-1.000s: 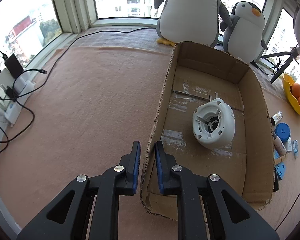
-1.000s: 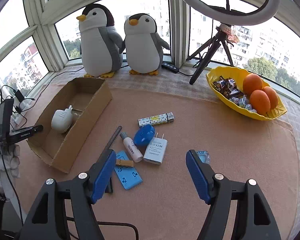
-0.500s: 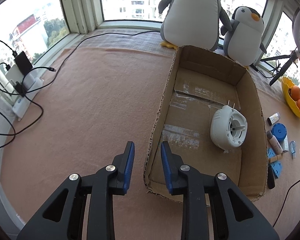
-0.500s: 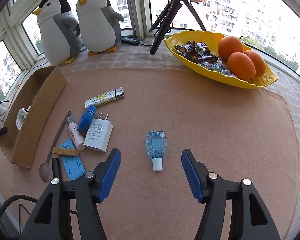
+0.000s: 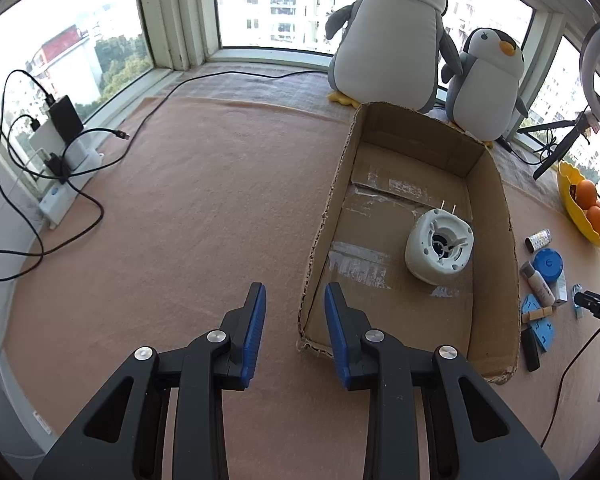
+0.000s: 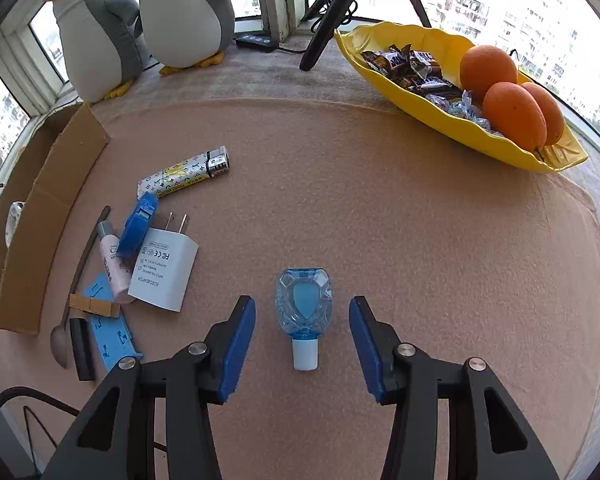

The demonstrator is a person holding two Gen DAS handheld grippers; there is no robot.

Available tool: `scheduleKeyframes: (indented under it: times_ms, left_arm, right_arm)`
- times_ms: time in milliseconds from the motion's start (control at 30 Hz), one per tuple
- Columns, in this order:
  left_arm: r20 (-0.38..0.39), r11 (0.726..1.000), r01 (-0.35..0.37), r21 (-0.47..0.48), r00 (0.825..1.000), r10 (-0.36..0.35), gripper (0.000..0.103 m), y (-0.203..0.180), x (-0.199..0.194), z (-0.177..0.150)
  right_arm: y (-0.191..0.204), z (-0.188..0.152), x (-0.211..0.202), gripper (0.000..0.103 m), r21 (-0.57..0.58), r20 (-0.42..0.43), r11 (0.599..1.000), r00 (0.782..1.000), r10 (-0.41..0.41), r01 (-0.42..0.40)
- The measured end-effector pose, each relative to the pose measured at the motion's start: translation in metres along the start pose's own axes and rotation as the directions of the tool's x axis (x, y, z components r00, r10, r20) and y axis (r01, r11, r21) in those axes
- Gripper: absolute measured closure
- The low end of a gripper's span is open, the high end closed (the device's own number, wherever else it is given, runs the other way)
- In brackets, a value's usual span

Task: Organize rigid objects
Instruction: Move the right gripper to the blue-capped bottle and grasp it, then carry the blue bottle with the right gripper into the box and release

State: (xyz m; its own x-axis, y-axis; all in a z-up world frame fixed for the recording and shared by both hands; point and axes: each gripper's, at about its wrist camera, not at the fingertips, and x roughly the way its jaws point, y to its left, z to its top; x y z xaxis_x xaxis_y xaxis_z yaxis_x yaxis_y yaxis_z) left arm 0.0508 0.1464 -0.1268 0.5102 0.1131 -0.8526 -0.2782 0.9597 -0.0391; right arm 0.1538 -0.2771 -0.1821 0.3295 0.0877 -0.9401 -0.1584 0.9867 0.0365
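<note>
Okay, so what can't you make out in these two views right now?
- Right wrist view: the white gadget in the cardboard box is mostly hidden by the box wall.
- Left wrist view: the loose items beyond the box, like the blue round case, are too small to identify.
- Right wrist view: the charger label is too small to read.

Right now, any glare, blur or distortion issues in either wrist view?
Left wrist: windows blown out white, strong fisheye bending, cardboard box and white plug-in device sharp. Right wrist: sky overexposed behind the yellow dish, small blue bottle crisp with soft shadow; no motion blur.
</note>
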Motion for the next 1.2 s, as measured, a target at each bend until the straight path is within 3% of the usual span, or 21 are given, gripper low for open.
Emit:
scheduleKeyframes:
  times_ms: [67,167,533,833,967,1200]
  left_arm:
    - [0.003,1.000,0.002,-0.003,1.000,-0.002,0.074,0.000,-0.002,-0.001]
    - [0.007,1.000,0.005,-0.007,1.000,-0.005,0.074,0.001,-0.004,-0.001]
    - [0.018,1.000,0.015,-0.010,1.000,-0.015,0.074,0.000,-0.009,-0.001]
    - [0.027,0.999,0.037,-0.012,0.999,-0.036,0.074,-0.001,-0.017,-0.004]
    - [0.033,0.999,0.035,0.003,0.999,-0.035,0.051,-0.002,-0.015,-0.002]
    - [0.035,1.000,0.015,0.013,0.999,-0.016,0.051,-0.001,-0.002,0.005]
  right_arm:
    - [0.001,0.002,0.004,0.071,-0.005,-0.015,1.000,1.000,-0.004,0.004]
    - [0.003,0.002,0.007,0.075,-0.014,-0.029,1.000,1.000,-0.011,0.011]
    - [0.007,-0.007,-0.005,0.075,-0.015,0.006,1.000,1.000,-0.020,0.020]
    - [0.030,-0.018,-0.054,0.075,-0.041,0.126,0.999,0.992,-0.008,0.013]
    - [0.050,-0.019,-0.080,0.075,-0.066,0.188,0.998,0.982,0.030,-0.017]
    - [0.102,-0.013,-0.115,0.075,-0.169,0.260,0.983,0.960,0.108,-0.065]
